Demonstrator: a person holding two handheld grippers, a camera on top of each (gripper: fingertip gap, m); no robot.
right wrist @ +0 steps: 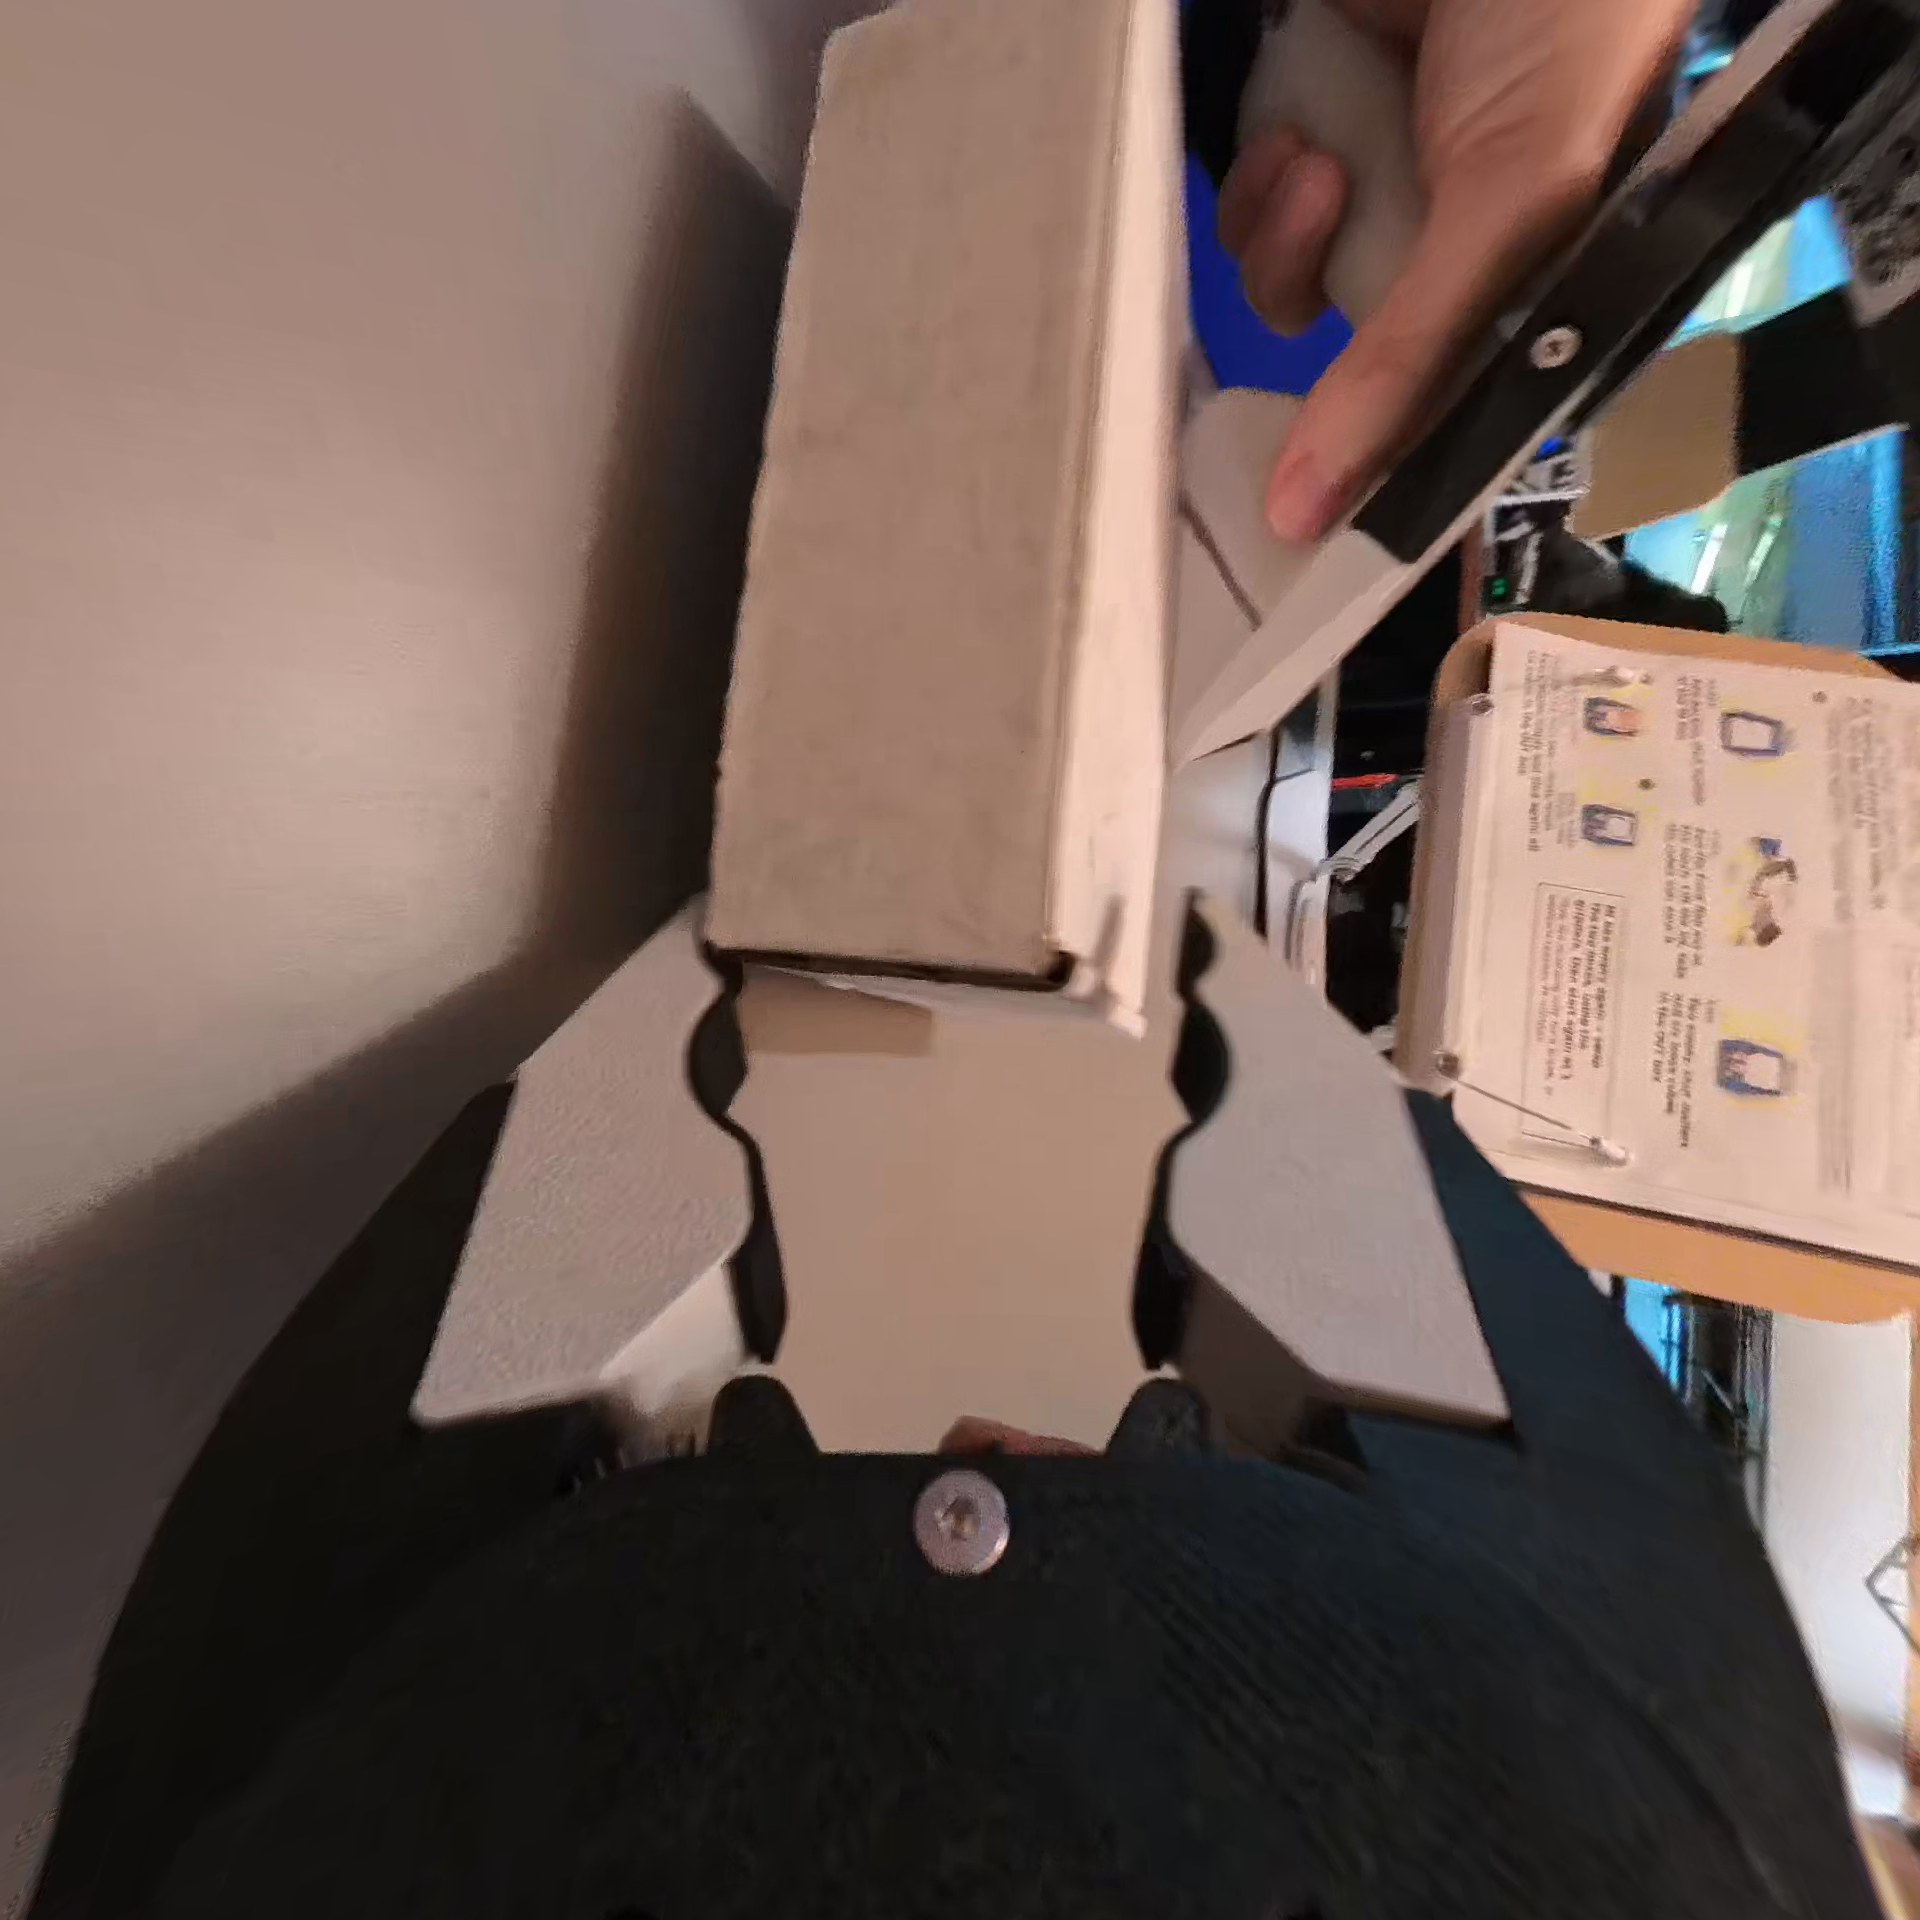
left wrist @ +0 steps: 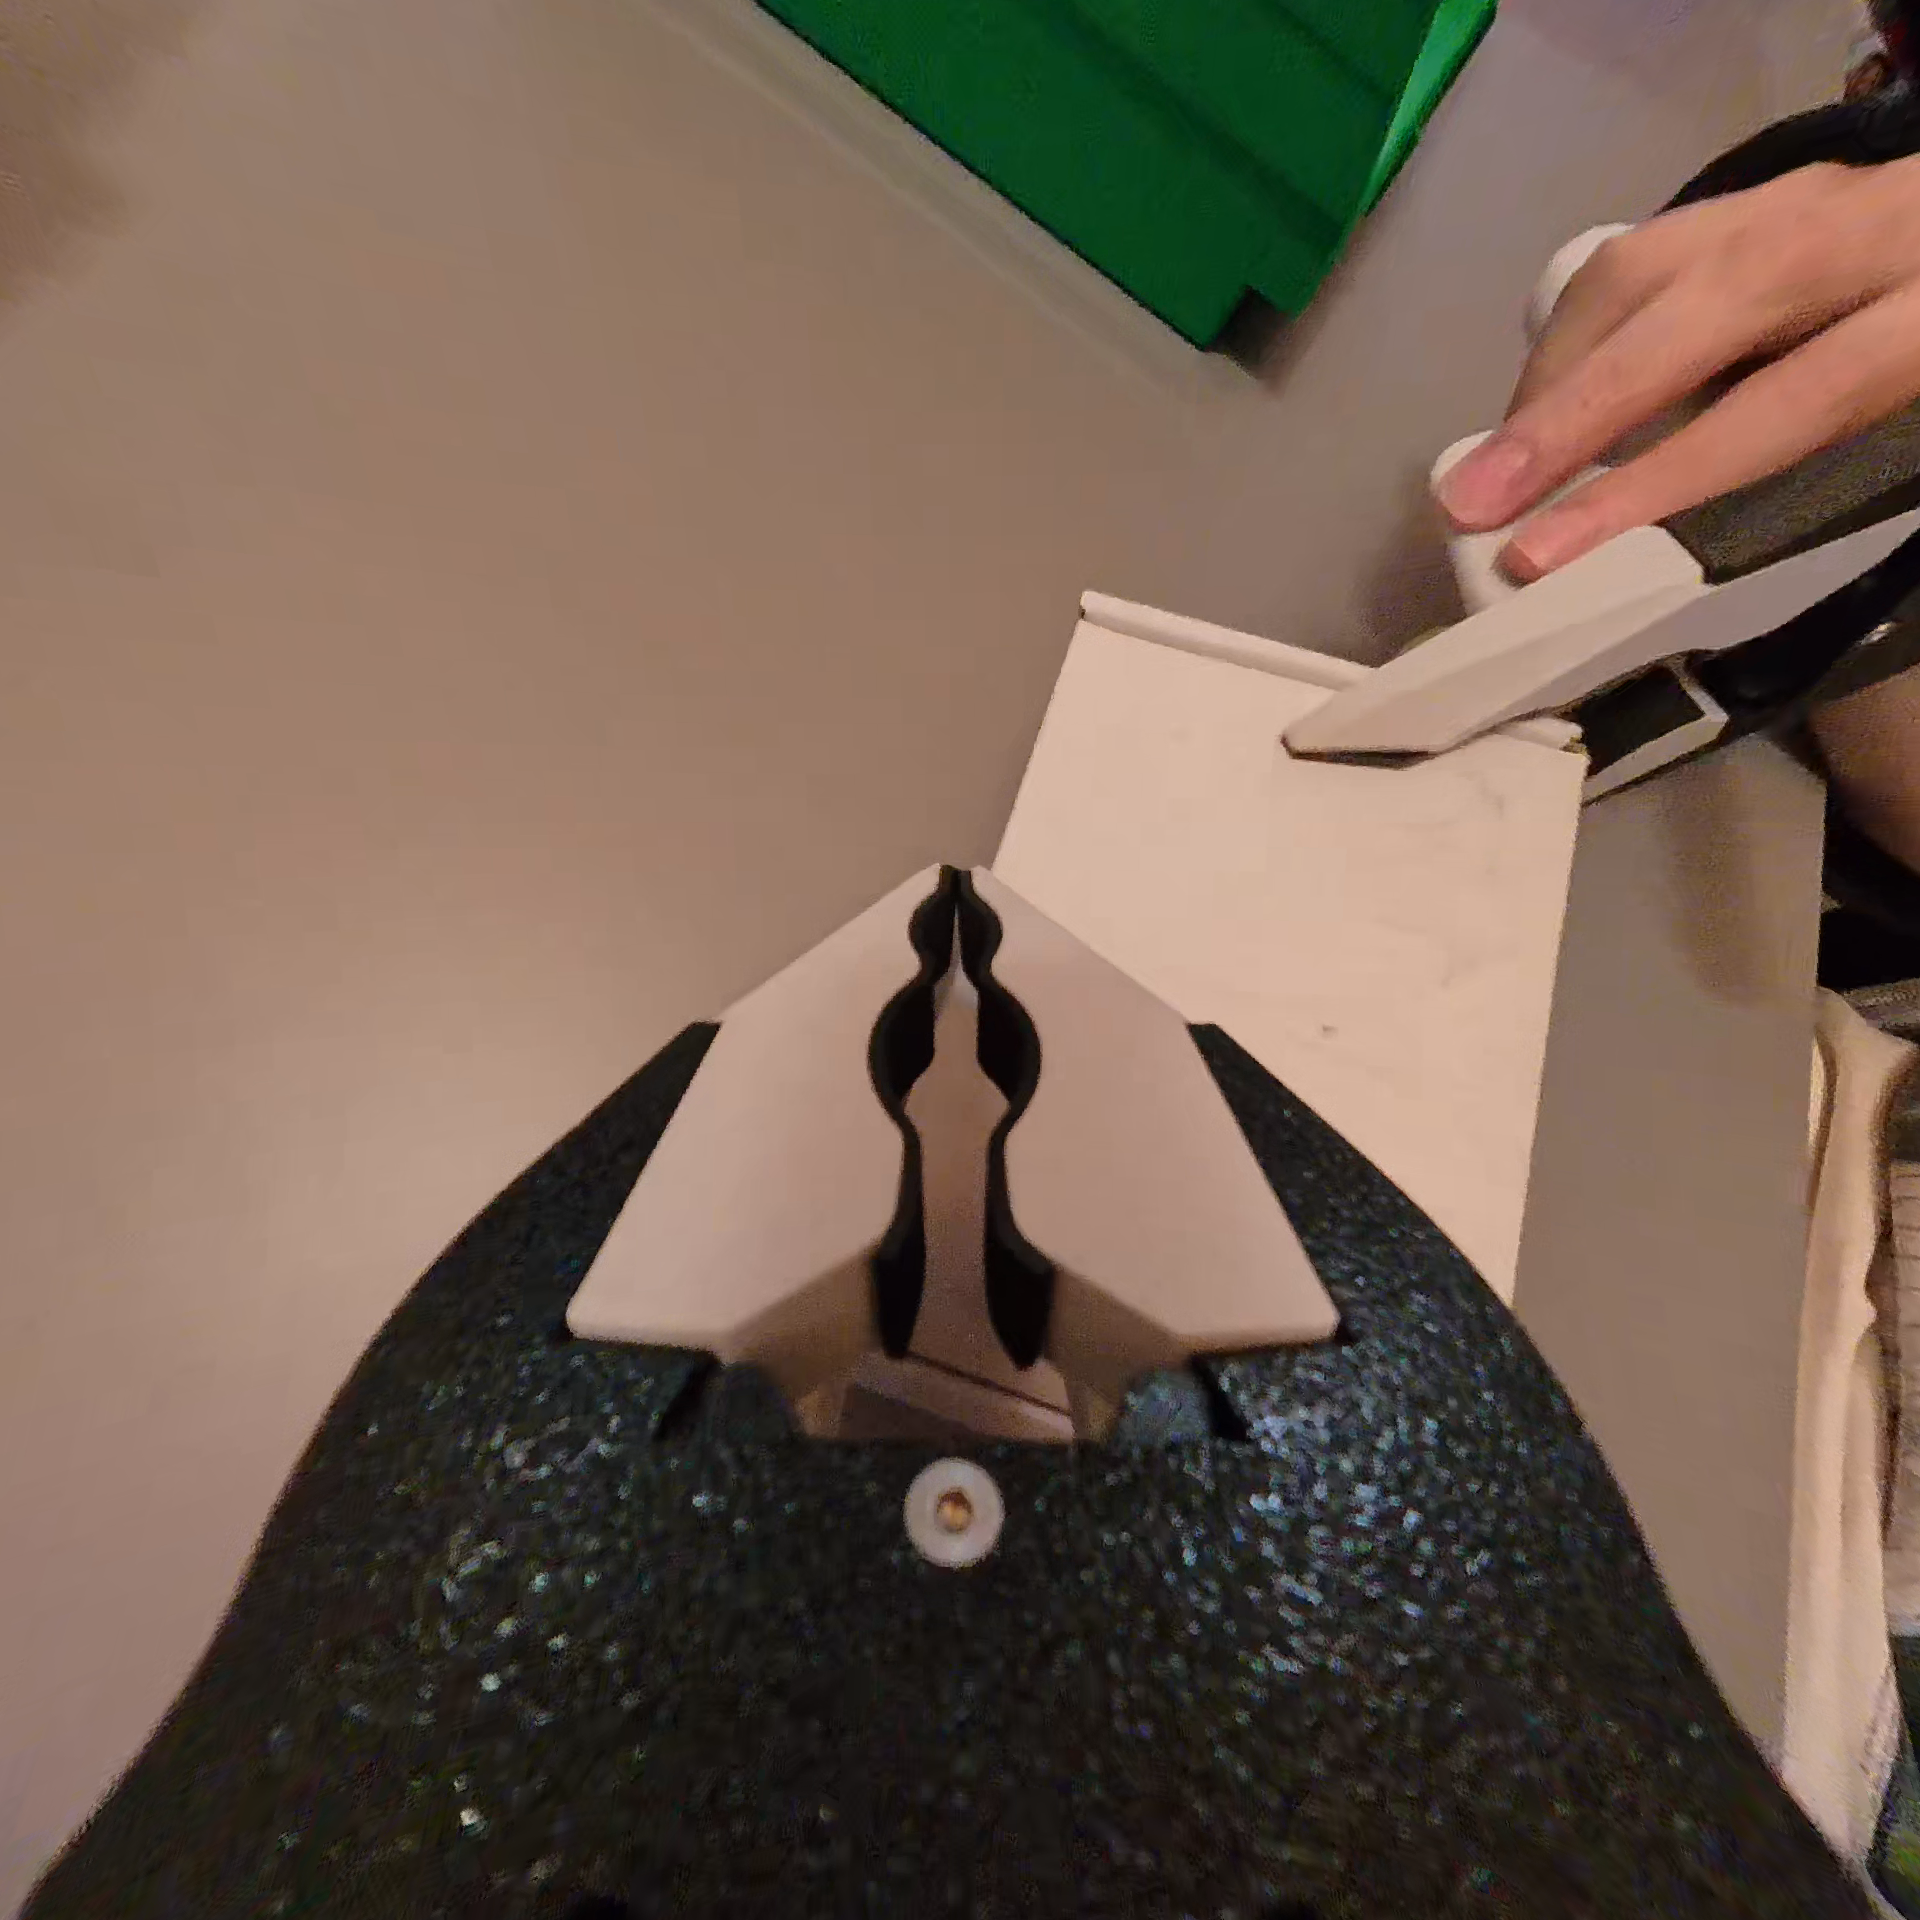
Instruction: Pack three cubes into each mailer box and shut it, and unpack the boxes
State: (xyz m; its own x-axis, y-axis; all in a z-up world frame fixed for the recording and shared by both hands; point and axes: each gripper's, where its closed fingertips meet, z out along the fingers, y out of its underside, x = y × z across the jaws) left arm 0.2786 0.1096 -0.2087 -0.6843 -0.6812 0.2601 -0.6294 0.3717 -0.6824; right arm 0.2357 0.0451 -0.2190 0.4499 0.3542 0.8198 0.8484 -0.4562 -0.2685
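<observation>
White cardboard mailer box [left wrist: 1299, 977] is lying shut on the beige surface [left wrist: 416, 623], just past the left tool [left wrist: 954, 883]. That tool is clenched on nothing. The right tool [right wrist: 956, 935] is spread wide around the box's near end, maybe touching it. No cubes are showing, so this box looks packed and closed. Opening and unpacking probably come next. Green bin [left wrist: 1143, 135] is sitting far behind.
</observation>
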